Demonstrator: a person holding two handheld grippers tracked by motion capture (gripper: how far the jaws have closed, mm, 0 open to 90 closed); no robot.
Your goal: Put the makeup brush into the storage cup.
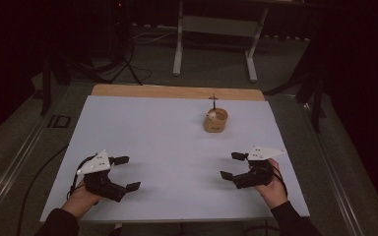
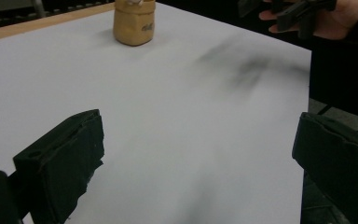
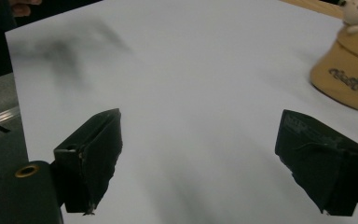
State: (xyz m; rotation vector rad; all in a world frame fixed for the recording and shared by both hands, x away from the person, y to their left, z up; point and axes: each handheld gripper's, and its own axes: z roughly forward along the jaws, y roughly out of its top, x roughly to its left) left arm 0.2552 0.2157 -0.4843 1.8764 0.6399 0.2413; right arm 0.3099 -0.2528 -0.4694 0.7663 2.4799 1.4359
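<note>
A small tan pouch (image 1: 215,121) with something white in its top and a dark thin stick rising behind it stands on the white table sheet (image 1: 172,137), toward the back right. In the left gripper view the pouch (image 2: 133,25) is far ahead; in the right gripper view the pouch (image 3: 349,74) sits at the right edge. My left gripper (image 1: 126,173) hovers over the front left of the sheet, open and holding nothing. My right gripper (image 1: 232,165) is at the front right, also open and holding nothing. Both sets of jaws stand wide apart (image 2: 200,163) (image 3: 200,158).
The sheet covers a wooden tabletop whose bare edge (image 1: 177,91) shows at the back. Beyond it stands a white-legged table frame (image 1: 216,39) on a grey floor. Dark stands and cables (image 1: 123,64) sit at the back left. The other hand (image 2: 317,18) shows at top right of the left gripper view.
</note>
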